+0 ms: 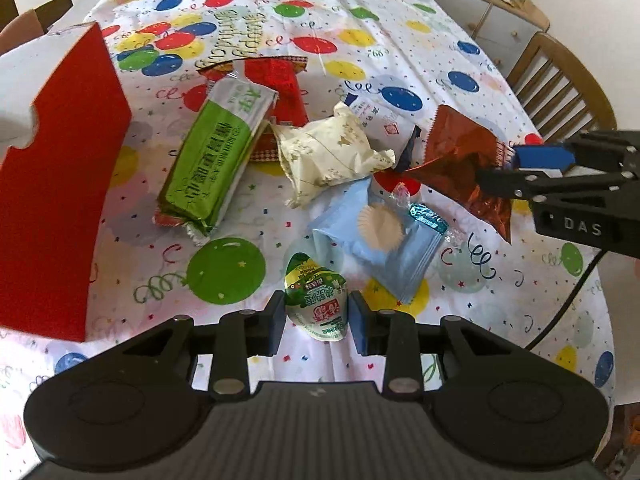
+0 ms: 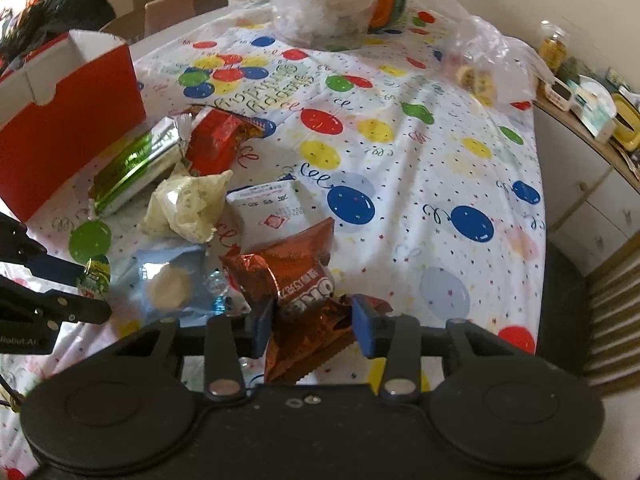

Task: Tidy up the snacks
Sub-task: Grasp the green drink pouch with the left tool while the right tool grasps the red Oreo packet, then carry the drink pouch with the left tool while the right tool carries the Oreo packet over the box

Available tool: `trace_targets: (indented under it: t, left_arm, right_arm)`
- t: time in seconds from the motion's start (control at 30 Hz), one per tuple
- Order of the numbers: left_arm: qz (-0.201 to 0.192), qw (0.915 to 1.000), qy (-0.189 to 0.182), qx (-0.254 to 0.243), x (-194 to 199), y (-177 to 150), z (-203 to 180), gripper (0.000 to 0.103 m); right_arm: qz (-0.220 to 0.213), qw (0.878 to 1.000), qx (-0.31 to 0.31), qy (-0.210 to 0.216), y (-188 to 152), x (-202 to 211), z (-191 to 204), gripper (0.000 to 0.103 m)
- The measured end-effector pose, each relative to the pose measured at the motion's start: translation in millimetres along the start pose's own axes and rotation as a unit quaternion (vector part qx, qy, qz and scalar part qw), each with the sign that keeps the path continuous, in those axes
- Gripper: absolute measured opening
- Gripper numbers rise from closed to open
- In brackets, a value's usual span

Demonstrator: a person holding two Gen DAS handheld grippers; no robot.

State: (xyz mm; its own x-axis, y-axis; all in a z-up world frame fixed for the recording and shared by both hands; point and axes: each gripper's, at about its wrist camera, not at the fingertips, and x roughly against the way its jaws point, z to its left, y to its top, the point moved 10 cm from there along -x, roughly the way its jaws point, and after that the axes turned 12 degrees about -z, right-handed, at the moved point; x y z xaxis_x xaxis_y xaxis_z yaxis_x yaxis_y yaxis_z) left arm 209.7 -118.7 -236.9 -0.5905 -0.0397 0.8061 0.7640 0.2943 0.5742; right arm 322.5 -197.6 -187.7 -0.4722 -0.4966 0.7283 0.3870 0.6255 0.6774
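A pile of snacks lies on a balloon-print tablecloth (image 1: pixel 400 52). My left gripper (image 1: pixel 317 312) is open, its fingers on either side of a small green-and-white jelly cup (image 1: pixel 316 300) on the cloth. My right gripper (image 2: pixel 312 322) is open around the near end of a brown foil snack bag (image 2: pixel 298 280), which also shows in the left wrist view (image 1: pixel 468 160). In the pile lie a green bar packet (image 1: pixel 212 160), a red packet (image 1: pixel 280 84), a cream wrapped cake (image 1: pixel 332 152), a white sachet (image 1: pixel 372 114) and a light-blue cake packet (image 1: pixel 380 236).
An open red cardboard box (image 1: pixel 60 184) stands at the left, also in the right wrist view (image 2: pixel 68 120). Clear plastic bags (image 2: pixel 332 0) with food sit at the table's far end. A wooden chair (image 1: pixel 560 80) and a sideboard (image 2: pixel 588 168) stand on the right.
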Motion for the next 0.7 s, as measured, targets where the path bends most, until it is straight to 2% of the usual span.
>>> trace_targets:
  t: [0.27, 0.7]
  left_arm:
    - [-0.014, 0.9999, -0.002, 0.008, 29.7, 1.4, 17.7, 0.032]
    - [-0.069, 0.9973, -0.017, 0.018, 97.7, 24.9, 60.9, 0.032]
  right_arm:
    - [-0.025, 0.998, -0.049, -0.018, 7.1, 35.5, 8.7, 0.04]
    - [-0.062, 0.99, -0.124, -0.018, 31.6, 88.1, 55.5, 0.04]
